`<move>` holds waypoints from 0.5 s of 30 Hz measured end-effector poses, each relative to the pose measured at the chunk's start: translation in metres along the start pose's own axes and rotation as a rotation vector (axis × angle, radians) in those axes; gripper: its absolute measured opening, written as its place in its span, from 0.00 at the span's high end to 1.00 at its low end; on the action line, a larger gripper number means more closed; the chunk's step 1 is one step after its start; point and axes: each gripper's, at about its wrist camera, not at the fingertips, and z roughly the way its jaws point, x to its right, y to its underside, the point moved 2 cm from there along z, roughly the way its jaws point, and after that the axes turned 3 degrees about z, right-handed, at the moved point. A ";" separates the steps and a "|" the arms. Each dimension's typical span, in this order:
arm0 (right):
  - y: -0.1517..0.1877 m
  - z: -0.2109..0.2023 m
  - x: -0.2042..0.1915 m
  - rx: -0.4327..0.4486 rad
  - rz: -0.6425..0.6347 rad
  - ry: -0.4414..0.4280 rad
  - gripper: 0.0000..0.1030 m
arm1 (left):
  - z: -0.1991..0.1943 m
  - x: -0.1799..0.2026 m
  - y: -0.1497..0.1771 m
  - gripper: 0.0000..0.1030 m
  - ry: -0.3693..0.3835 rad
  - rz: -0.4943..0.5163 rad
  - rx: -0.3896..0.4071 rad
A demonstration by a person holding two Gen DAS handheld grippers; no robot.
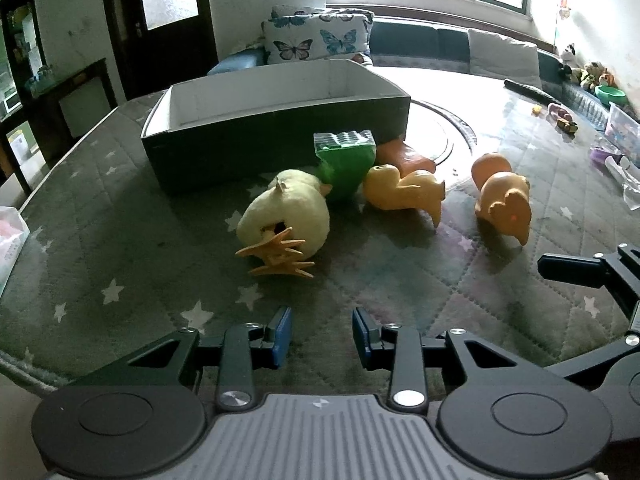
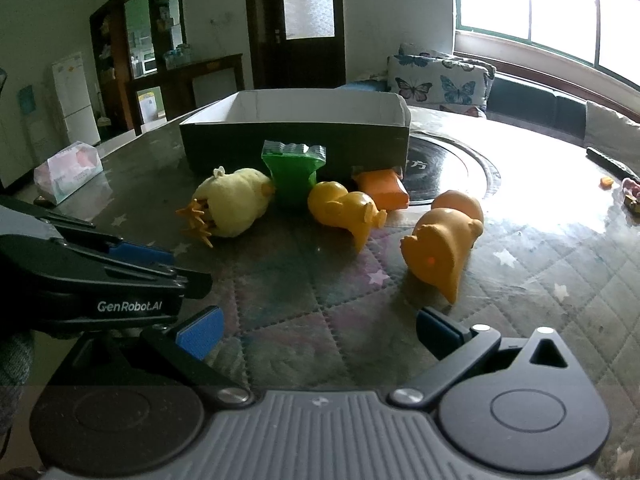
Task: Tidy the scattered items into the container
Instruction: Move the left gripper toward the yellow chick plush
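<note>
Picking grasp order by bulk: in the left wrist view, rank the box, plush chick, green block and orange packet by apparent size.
1. Box
2. Plush chick, though it lies nearer the camera
3. Green block
4. Orange packet, partly hidden, so unsure

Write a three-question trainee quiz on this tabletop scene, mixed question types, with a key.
1. True or false: the box already holds a toy.
2. Multiple choice: which item lies closest in front of the left hand-held gripper? A) plush chick B) green block C) orange packet
3. Fill in: both the left and the right hand-held gripper have jaws that stand ____, holding nothing.

Key: 1 false, as far as its visible inside shows; 2 A; 3 open.
</note>
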 end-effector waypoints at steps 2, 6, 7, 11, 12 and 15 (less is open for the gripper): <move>0.000 0.000 0.000 0.000 0.001 0.000 0.00 | 0.001 0.000 -0.001 0.65 0.003 0.001 0.000; -0.001 0.001 0.000 -0.001 0.001 0.001 0.00 | 0.002 0.000 -0.002 0.65 0.007 -0.001 -0.002; -0.001 0.001 0.000 -0.002 0.001 0.001 0.00 | 0.002 0.000 -0.002 0.65 0.007 -0.002 -0.003; -0.001 0.002 0.000 -0.004 0.001 0.001 0.00 | 0.004 -0.001 -0.002 0.65 0.008 -0.007 -0.010; -0.002 0.003 0.000 -0.005 0.001 0.001 0.00 | 0.005 -0.001 -0.002 0.65 0.008 -0.009 -0.011; -0.002 0.004 0.000 -0.007 0.001 -0.001 0.00 | 0.006 -0.001 -0.003 0.65 0.009 -0.011 -0.013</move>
